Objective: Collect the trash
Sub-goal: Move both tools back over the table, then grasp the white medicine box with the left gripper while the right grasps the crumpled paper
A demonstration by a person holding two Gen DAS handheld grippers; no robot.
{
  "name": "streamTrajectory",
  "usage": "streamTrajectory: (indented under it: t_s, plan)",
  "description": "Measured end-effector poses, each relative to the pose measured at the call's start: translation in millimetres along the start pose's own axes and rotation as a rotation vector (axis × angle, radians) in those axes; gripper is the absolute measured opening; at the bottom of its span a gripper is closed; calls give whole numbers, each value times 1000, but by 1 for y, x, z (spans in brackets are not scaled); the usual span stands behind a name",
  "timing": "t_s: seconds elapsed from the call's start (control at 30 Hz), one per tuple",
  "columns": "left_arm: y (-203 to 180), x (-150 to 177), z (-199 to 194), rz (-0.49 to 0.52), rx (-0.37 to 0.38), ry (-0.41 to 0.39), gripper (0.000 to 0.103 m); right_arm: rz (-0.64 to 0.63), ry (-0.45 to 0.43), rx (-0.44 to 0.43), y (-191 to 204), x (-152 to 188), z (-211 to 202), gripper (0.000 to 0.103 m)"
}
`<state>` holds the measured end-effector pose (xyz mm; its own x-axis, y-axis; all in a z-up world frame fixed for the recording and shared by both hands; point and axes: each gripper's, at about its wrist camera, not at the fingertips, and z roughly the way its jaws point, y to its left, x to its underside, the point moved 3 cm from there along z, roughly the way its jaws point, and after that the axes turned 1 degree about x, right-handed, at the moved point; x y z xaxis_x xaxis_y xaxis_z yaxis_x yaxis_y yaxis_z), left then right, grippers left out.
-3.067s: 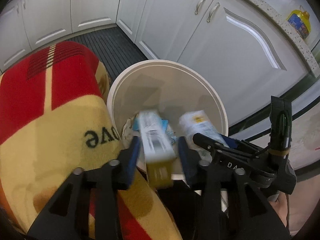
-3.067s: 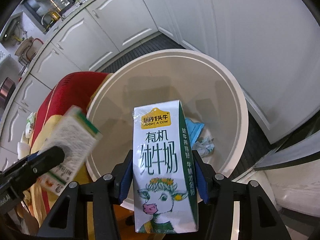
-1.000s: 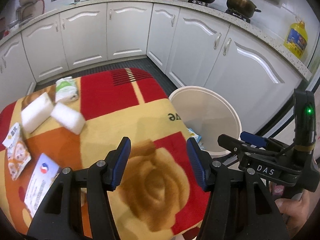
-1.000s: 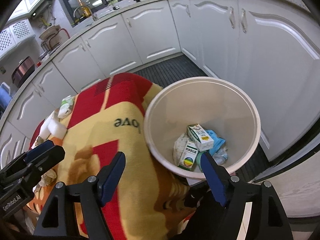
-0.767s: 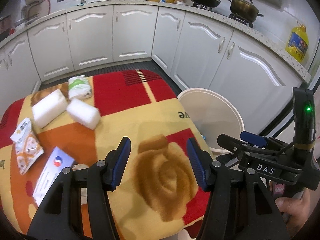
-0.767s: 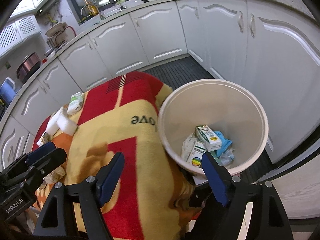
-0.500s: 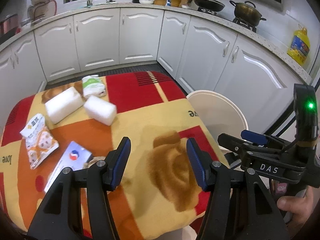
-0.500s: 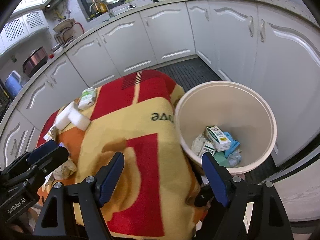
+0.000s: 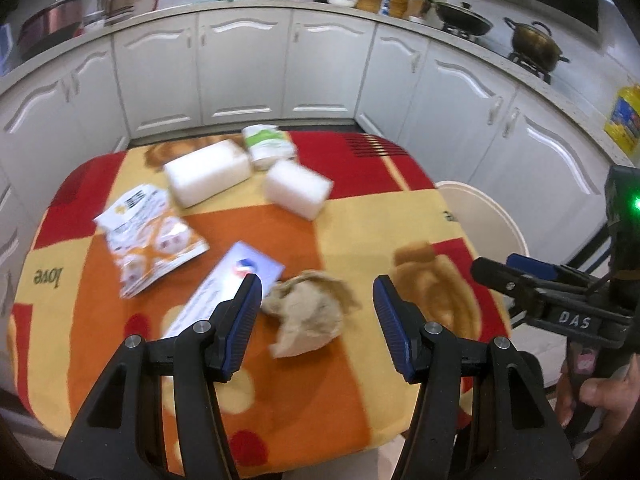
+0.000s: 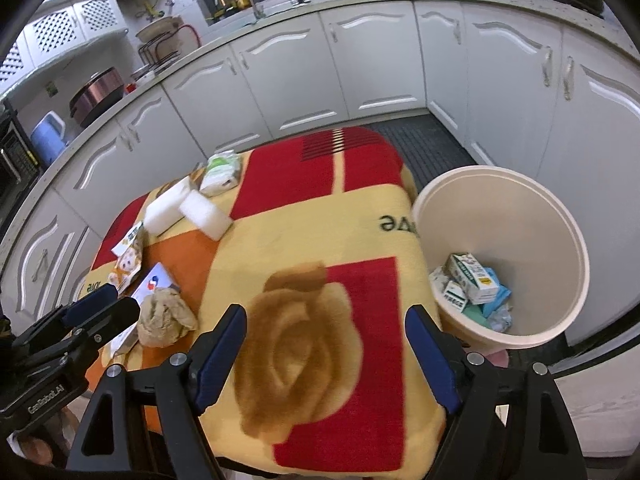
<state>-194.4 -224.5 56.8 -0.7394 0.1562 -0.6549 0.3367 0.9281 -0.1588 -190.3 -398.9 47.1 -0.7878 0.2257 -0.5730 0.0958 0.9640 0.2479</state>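
Observation:
My left gripper (image 9: 318,312) is open and empty, hanging above a crumpled brown paper ball (image 9: 310,312) on the blanket-covered table (image 9: 352,380). The ball also shows in the right wrist view (image 10: 164,318). Further back lie a blue-white card (image 9: 228,284), an orange snack packet (image 9: 150,238), two white foam blocks (image 9: 208,176) (image 9: 298,188) and a green-white pack (image 9: 266,146). My right gripper (image 10: 326,350) is open and empty over the table's near right part. The cream trash bin (image 10: 560,216) stands right of the table and holds two cartons (image 10: 470,276) and blue scraps.
White kitchen cabinets (image 9: 240,68) run around the back and right. A dark ribbed floor mat (image 10: 420,140) lies between table and cabinets. A yellow oil bottle (image 9: 622,122) and pots (image 9: 534,42) stand on the counter.
Both grippers let their cartons drop into the bin, then pulled back and swung left over the table. The paper ball has come into view between my left fingers.

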Motion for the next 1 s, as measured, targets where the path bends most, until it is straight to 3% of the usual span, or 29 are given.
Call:
streamTrajectory:
  t_s: [0.6, 1.0]
  plan:
    - [80, 28, -10, -39, -32, 38, 57, -91, 60, -41, 47, 5, 21, 81]
    - [107, 39, -13, -72, -46, 45, 57, -168, 139, -172, 108, 16, 50, 81]
